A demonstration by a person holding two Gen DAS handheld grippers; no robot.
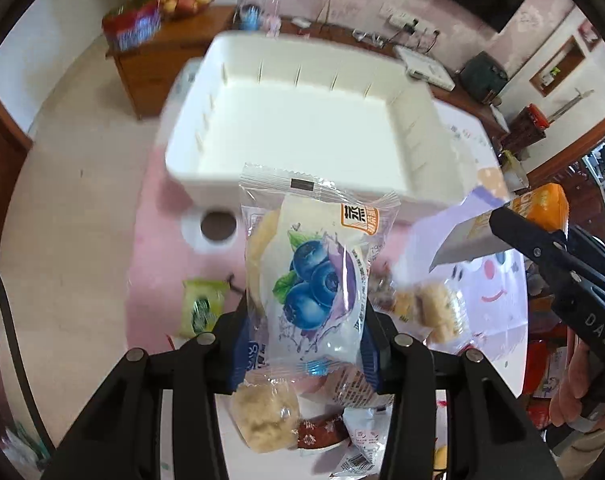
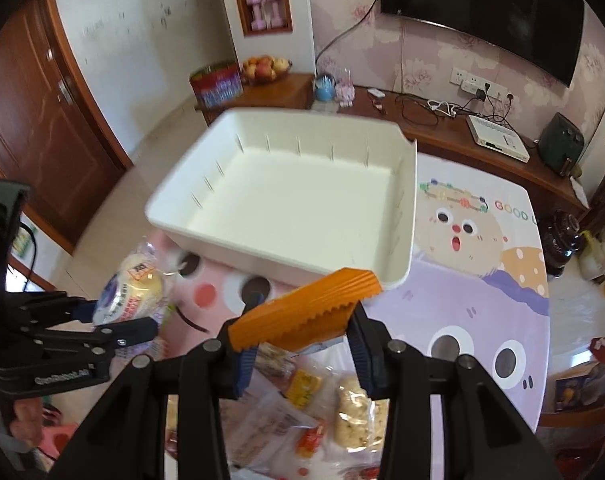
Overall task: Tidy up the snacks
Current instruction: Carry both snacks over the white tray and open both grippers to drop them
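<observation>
My left gripper [image 1: 306, 344] is shut on a clear blueberry cake packet [image 1: 314, 272], held upright above the table in front of a white bin [image 1: 238, 176]. It also shows at the left of the right wrist view [image 2: 114, 316] with the packet [image 2: 136, 288]. My right gripper [image 2: 302, 344] is shut on an orange snack packet [image 2: 306, 304], just short of the bin's near rim [image 2: 398, 276]. In the left wrist view the right gripper [image 1: 498, 220] and the orange packet [image 1: 542, 204] are at the right. The bin holds nothing.
Loose snack packets lie on the cartoon tablecloth [image 2: 482, 312] below both grippers, including puffed rice cakes [image 2: 354, 412] and a green packet [image 1: 202, 304]. A wooden sideboard [image 2: 442, 128] with a fruit bowl [image 2: 264, 68] and cables stands behind the table.
</observation>
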